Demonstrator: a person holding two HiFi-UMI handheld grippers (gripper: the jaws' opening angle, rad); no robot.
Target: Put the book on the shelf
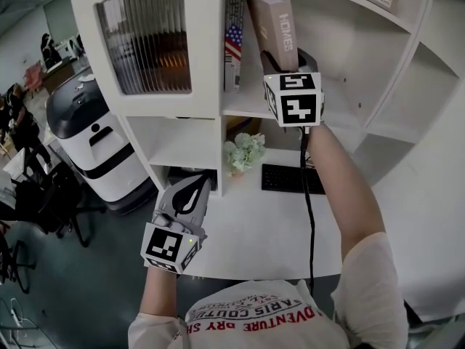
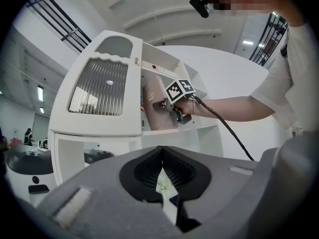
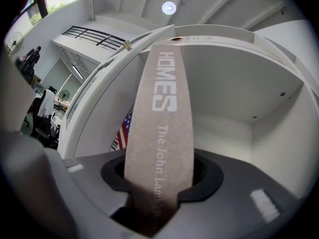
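A tan book [image 1: 275,26] with "HOMES" on its spine stands upright, leaning slightly, in the open compartment of the white shelf [image 1: 247,107]. My right gripper [image 1: 280,64] is shut on its lower end. In the right gripper view the book's spine [image 3: 162,113] rises from between the jaws of the right gripper [image 3: 159,188]. A book with a flag on its spine [image 1: 233,42] stands just left of it. My left gripper [image 1: 196,186] hangs low at the desk's front left edge, jaws together and empty; in its own view the left gripper [image 2: 162,156] looks up at the book [image 2: 152,108].
A ribbed-glass cabinet door [image 1: 149,42] closes the compartment to the left. Below the shelf, a white desk [image 1: 247,231] carries a bunch of pale flowers [image 1: 243,151] and a black keyboard [image 1: 287,178]. A white and black machine [image 1: 94,137] stands on the floor at left.
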